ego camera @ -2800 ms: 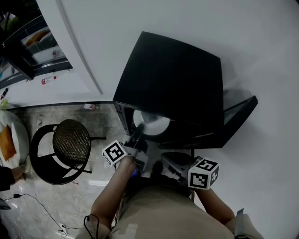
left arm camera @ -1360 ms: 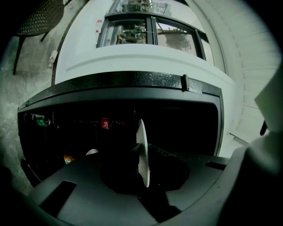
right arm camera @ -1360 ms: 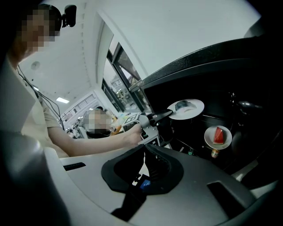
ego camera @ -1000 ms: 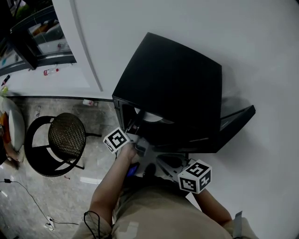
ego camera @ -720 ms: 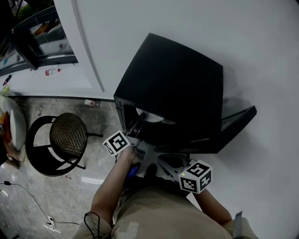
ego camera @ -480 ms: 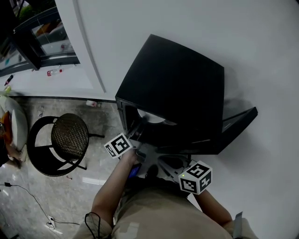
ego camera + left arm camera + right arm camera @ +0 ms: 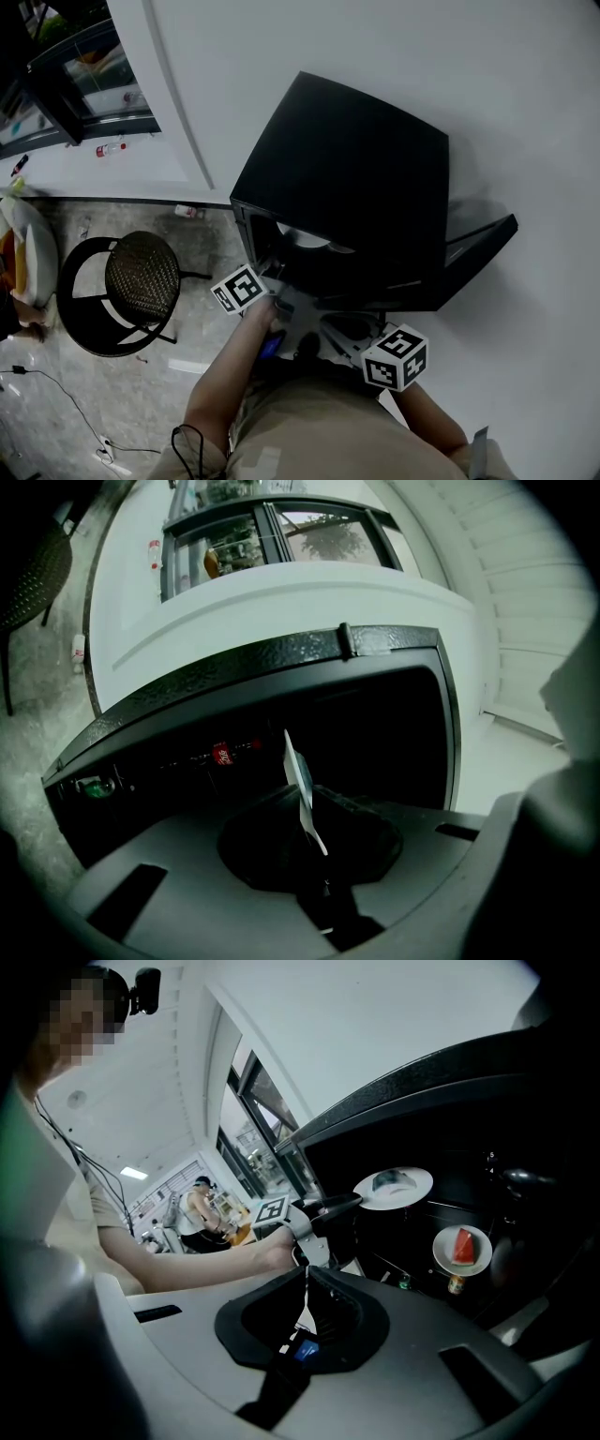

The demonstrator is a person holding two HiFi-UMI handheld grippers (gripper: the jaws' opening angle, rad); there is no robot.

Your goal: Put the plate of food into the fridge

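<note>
1. Left gripper point(image 7: 303, 797) pinches the rim of the white plate point(image 7: 418, 1186). Its jaws have just been closing, and in the left gripper view the plate runs edge-on as a thin pale line between them at the centre of the frame.
2. Right gripper point(image 7: 304, 1281) has its jaws pressed together with nothing between them. In the head view it sits low and right of centre, outside the black fridge point(image 7: 349, 155).
3. In the right gripper view the plate lies right of centre in the upper half, straight off the left gripper's tips. It is inside the fridge's open front, near the top.
4. Greyish food point(image 7: 390, 1181) lies on the plate, and what it is cannot be made out.
5. Below and to the right of it in that view, a second plate point(image 7: 444, 1260) carrying a red watermelon slice point(image 7: 464, 1244) sits on a lower level, apart from the held one.
6. In the head view only a pale crescent of the held plate shows under the fridge's black top, just above the left gripper. The rest is covered.
7. Whether the held plate rests on a shelf or hangs in the grip cannot be told, because the fridge interior is dark.
8. At the right of the head view the fridge door point(image 7: 480, 234) stands open, partly hidden behind the fridge body. At the left a black chair point(image 7: 141, 277) with a woven seat stands well apart.
</note>
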